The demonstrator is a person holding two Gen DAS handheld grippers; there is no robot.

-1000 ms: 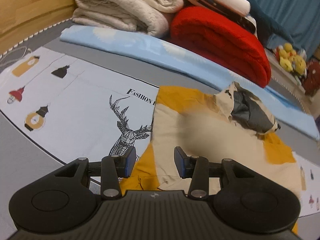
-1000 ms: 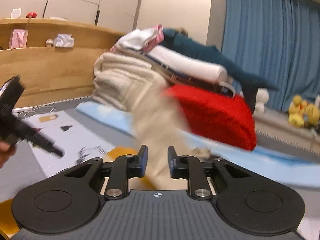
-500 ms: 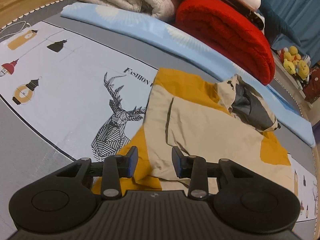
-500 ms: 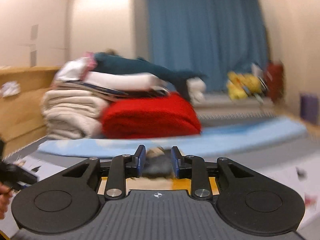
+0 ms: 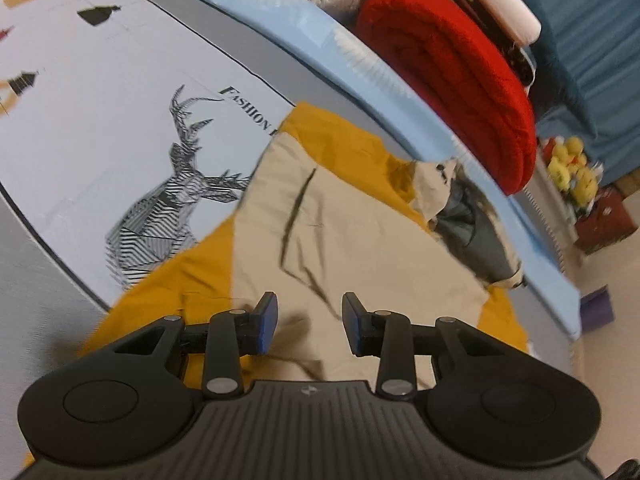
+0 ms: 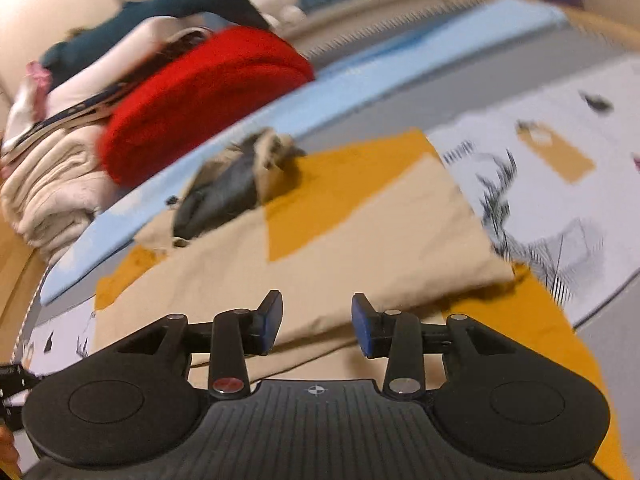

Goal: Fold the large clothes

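A rolled red blanket [image 5: 452, 76] rests on a pale blue mat [image 5: 280, 28] beside stacked cream blankets [image 6: 52, 196], with a dark teal plush toy [image 6: 160, 12] lying on top. A printed sheet bearing a deer design [image 5: 168, 200] covers the grey surface. Yellow plush toys [image 5: 572, 168] sit near blue curtains [image 5: 600, 32].

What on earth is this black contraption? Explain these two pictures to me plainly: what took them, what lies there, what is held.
Each picture comes from a camera on a hand-held gripper, looking along its two fingers. One shows the left gripper, the other the right gripper. Both hang over a beige and mustard jacket spread on a deer-print sheet, its grey-lined hood bunched near a light blue mat. Behind sits a red folded blanket. The left gripper's jaws stand apart; the right's are opening. Neither holds anything.
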